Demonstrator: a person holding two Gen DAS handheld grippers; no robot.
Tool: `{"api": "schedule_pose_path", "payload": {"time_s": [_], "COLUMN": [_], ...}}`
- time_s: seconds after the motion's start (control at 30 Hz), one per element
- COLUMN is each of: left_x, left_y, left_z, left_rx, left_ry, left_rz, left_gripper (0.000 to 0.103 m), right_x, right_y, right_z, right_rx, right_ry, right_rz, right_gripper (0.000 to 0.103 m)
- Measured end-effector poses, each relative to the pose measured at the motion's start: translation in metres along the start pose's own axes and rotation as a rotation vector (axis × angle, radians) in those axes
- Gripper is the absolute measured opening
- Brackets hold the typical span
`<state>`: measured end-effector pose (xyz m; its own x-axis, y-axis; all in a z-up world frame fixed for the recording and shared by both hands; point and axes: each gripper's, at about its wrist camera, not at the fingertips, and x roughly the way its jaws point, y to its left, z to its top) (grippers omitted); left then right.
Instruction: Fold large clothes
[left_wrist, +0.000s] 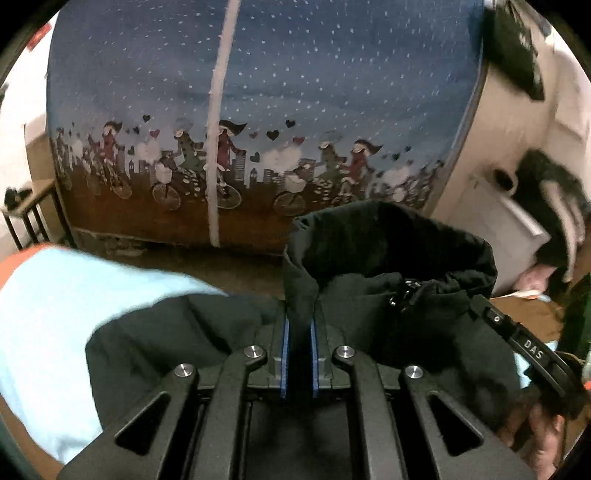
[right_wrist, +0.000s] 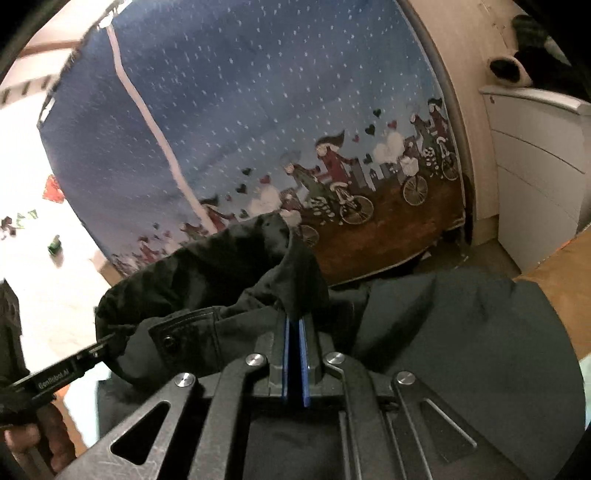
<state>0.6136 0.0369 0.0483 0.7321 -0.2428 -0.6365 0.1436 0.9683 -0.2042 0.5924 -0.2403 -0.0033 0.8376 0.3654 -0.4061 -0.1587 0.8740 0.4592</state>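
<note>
A black jacket (left_wrist: 388, 306) with a hood and a zipper hangs lifted between my two grippers. My left gripper (left_wrist: 300, 325) is shut on a fold of the jacket near the collar, beside the hood opening. My right gripper (right_wrist: 295, 325) is shut on the jacket's other collar edge, with the hood (right_wrist: 207, 266) sagging to its left. The right gripper also shows at the right edge of the left wrist view (left_wrist: 532, 347), and the left gripper shows at the left edge of the right wrist view (right_wrist: 55, 376). The jacket's body (right_wrist: 480, 339) drapes down below.
A light blue cloth (left_wrist: 66, 325) lies under the jacket on the left. A blue curtain (left_wrist: 258, 92) printed with cyclists hangs straight ahead. White drawers (right_wrist: 535, 166) stand at the right with dark clothes on top. A black metal rack (left_wrist: 29, 218) is at the left.
</note>
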Motion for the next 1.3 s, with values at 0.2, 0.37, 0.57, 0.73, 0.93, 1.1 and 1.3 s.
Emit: {"api": "schedule_pose_path", "payload": {"time_s": [0.2,0.37,0.57,0.73,0.93,1.1,1.3], "left_x": [-0.057,-0.093,-0.072,-0.056,-0.05,-0.045,-0.052], "left_y": [0.005,-0.006,-0.007,-0.004,-0.007,-0.007,-0.008], "left_z": [-0.045,-0.086,-0.112,-0.121,-0.127,-0.129,-0.124], "left_rx": [-0.022,-0.015,-0.006,0.039,0.114,0.147,0.139], "left_ry": [-0.023,-0.081,-0.086,-0.085,-0.078,-0.074,0.001], "left_rz": [-0.112,-0.128,-0.053,-0.014,-0.015,-0.022,-0.028], "left_gripper": [0.006,0.006,0.006,0.006,0.006,0.006,0.012], "right_x": [-0.065,-0.11,-0.099,-0.112,-0.132,-0.066,-0.005], "right_y": [0.008,0.022,0.02,0.018,0.046,0.073,0.068], "right_z": [-0.028,-0.057,-0.079,-0.074,-0.032,-0.008,-0.051], "right_rx": [-0.064,-0.207,-0.237,-0.185,-0.249,-0.275,-0.343], "right_ry": [-0.033,-0.071,0.005,0.011,-0.076,0.117,0.331], "right_rz": [0.059,0.042,-0.014,0.022,0.025,0.07,0.053], "right_gripper": [0.005,0.005,0.005,0.009,0.009,0.01,0.01]}}
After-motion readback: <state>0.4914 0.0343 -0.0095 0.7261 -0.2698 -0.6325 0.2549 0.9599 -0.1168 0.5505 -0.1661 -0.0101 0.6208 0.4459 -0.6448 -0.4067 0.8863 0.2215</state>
